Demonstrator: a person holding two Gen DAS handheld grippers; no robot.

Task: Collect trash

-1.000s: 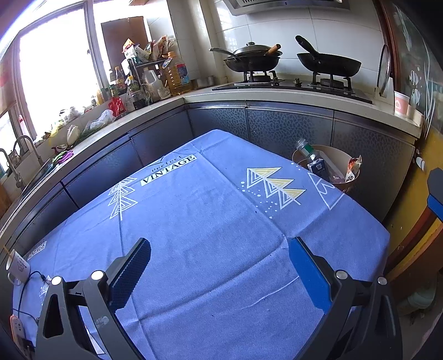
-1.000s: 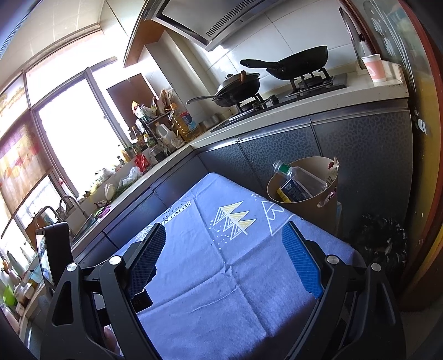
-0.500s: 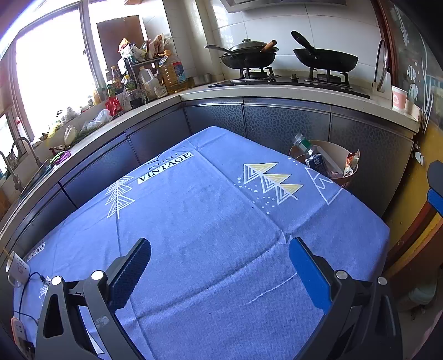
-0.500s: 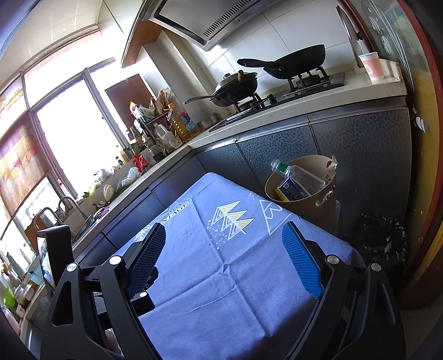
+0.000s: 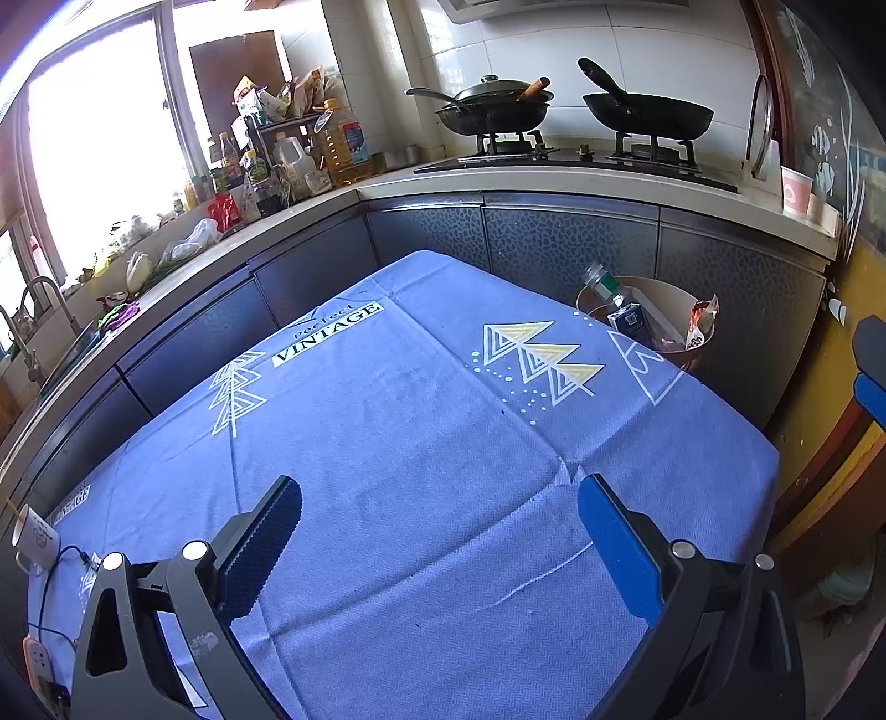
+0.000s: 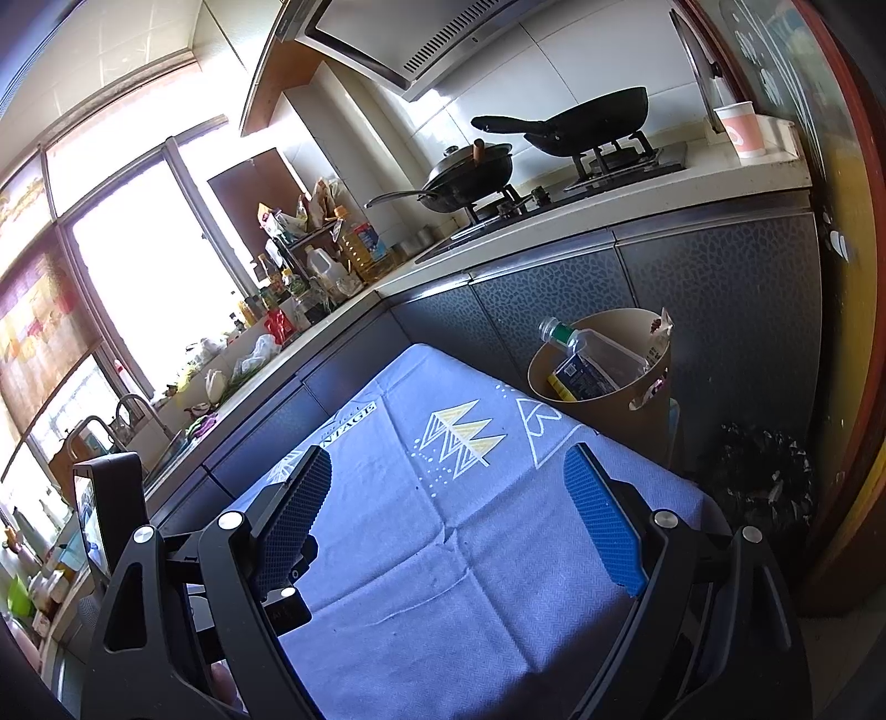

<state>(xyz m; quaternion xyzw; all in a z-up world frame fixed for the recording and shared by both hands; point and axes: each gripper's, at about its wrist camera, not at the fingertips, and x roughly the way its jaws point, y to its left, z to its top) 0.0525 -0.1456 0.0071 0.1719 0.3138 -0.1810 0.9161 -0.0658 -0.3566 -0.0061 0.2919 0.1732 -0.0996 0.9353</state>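
The blue tablecloth on the desk carries a white printed panel reading "VINTAGE", with the script word "perfect" above it. A second panel at the cloth's near-left corner shows only the letters "AGE". The labels on the bottles and packets cannot be read.

Kitchen, daylit: bright window at upper left; white tiled wall at top; L-shaped pale counter over dark patterned cabinet fronts; gas hob with two black pans; range hood above; blue printed cloth on central surface; yellow wall at right.
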